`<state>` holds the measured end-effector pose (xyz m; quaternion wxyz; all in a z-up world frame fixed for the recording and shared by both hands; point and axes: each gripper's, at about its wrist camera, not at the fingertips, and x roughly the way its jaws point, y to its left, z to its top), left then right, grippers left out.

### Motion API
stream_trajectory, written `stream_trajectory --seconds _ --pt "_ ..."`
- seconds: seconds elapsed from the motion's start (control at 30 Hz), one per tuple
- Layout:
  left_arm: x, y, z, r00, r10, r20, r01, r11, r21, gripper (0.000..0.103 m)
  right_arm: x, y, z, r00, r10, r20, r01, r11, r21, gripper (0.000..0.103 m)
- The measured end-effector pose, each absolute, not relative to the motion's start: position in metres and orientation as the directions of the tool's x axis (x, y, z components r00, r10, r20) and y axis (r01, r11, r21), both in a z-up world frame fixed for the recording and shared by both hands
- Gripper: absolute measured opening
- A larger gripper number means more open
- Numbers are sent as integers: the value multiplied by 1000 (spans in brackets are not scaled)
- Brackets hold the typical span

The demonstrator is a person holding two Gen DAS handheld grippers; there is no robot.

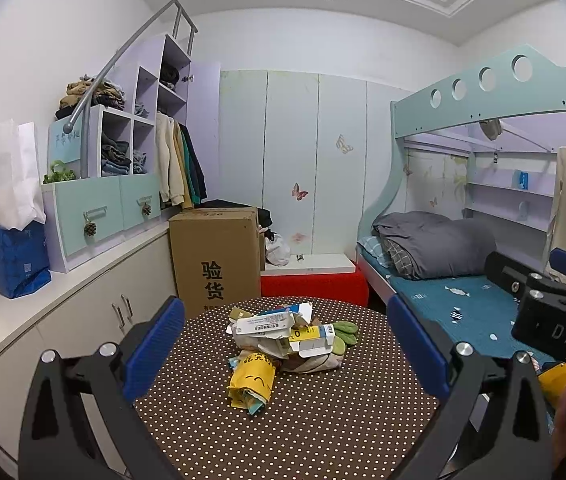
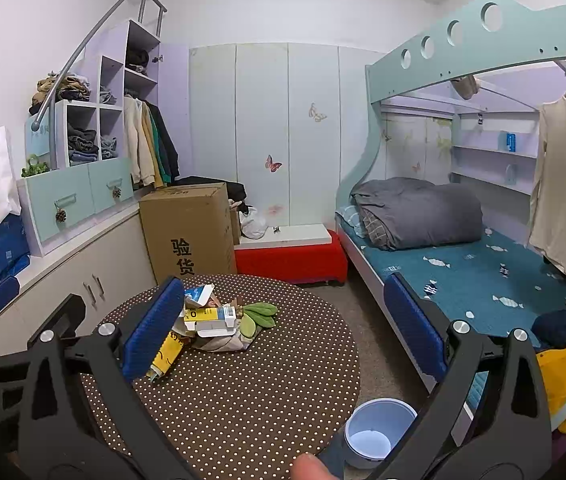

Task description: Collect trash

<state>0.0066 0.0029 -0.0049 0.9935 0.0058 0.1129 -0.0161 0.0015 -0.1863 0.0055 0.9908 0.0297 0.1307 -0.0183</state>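
Left wrist view puts the trash pile [image 1: 283,344] dead ahead of your left tongs [image 1: 286,344], wide open and empty, its yellow wrapper [image 1: 251,382] nearest. Your right tongs [image 2: 283,328], also spread and empty, see the pile offset left, so the left is better lined up.

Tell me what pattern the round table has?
Brown with small white dots, on the round table. The right wrist view shows it best.

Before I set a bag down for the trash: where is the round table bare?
Bare: the near half of the polka-dot table, between the trash pile and both open tools, plus its right side toward the white bin. Crowded: the middle and far part, under the pile.
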Motion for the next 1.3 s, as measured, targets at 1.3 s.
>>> stream_trajectory --seconds 1.3 --pt "122 35 -113 845 32 -534 -24 999 21 99 124 -181 -83 853 20 -521 2 999 41 98"
